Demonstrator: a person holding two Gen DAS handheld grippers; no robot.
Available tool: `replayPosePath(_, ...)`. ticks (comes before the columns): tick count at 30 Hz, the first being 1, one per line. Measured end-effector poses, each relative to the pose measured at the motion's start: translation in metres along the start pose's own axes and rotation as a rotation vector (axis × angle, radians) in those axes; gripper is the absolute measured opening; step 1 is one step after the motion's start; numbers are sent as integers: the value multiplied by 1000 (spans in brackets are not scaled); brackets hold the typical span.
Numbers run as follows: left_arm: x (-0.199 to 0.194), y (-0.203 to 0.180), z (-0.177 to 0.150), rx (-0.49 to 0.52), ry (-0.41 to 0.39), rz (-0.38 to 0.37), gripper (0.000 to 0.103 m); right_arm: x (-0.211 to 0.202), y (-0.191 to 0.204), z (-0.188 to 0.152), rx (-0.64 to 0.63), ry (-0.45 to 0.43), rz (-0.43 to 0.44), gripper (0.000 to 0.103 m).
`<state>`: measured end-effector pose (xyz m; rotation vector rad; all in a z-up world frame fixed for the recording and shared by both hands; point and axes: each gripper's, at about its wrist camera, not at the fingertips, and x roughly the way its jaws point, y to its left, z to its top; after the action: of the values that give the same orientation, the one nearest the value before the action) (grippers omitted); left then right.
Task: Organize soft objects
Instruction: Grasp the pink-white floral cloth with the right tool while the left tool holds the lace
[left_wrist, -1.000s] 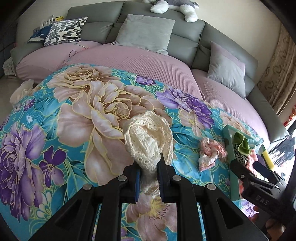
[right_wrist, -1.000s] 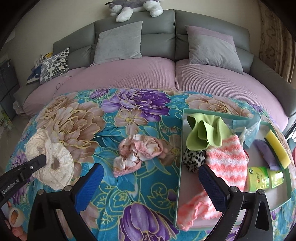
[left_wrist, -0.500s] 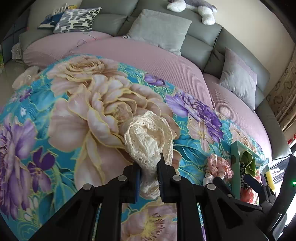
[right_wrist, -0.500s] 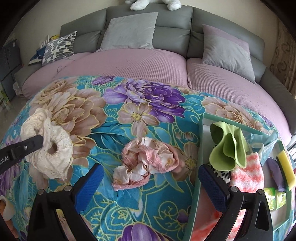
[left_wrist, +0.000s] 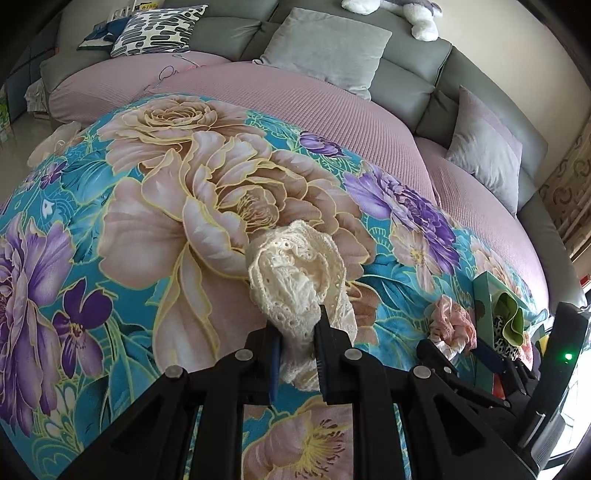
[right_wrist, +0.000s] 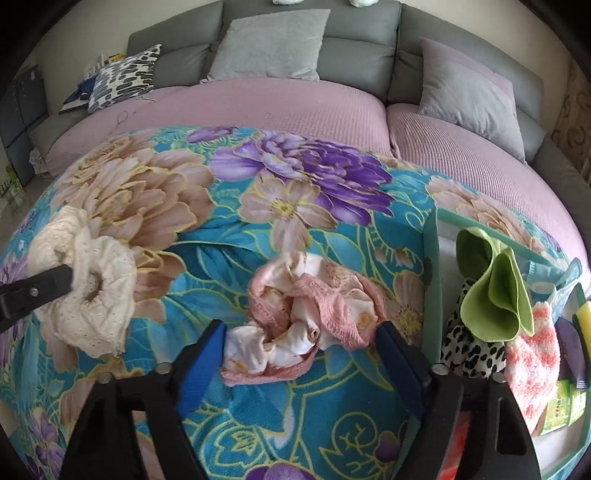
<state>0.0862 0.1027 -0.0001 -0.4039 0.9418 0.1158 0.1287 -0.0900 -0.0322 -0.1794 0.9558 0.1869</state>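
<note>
My left gripper (left_wrist: 297, 332) is shut on a cream lace scrunchie (left_wrist: 295, 273), held just above the floral blanket (left_wrist: 147, 221); the right wrist view shows the same scrunchie (right_wrist: 92, 291) at the left. A pink and white scrunchie (right_wrist: 310, 306) lies on the blanket between the blue pads of my right gripper (right_wrist: 299, 343). Its jaws are closing, with the pads close beside the fabric and no clear squeeze showing. To the right stands a teal tray (right_wrist: 430, 295) holding a green cloth (right_wrist: 491, 295), a leopard-print piece (right_wrist: 469, 350) and a fluffy pink cloth (right_wrist: 532, 350).
The blanket covers a purple mattress (right_wrist: 258, 107) ringed by a grey sofa back (right_wrist: 362, 48) with grey pillows (right_wrist: 269, 44) and a patterned pillow (right_wrist: 125, 77). A plush toy (left_wrist: 406, 11) lies on the sofa back. A yellow sponge (right_wrist: 583, 317) sits in the tray.
My right gripper came down and forward over the pink scrunchie, and its jaws narrowed around it. The left gripper kept its hold on the cream scrunchie and sank a little.
</note>
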Motion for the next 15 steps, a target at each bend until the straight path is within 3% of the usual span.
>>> replayPosePath(4,0,-1,0,6,3,3,17,3,-8,-1,35,-8,7,70)
replayPosePath(11,-1,-1,-1,15,2,10,17,0,-21,0,94,-39,15,45)
replayPosePath(15,-3,-4,-1,25,-4,13,17,-7,-26,1,114,-63,23,44)
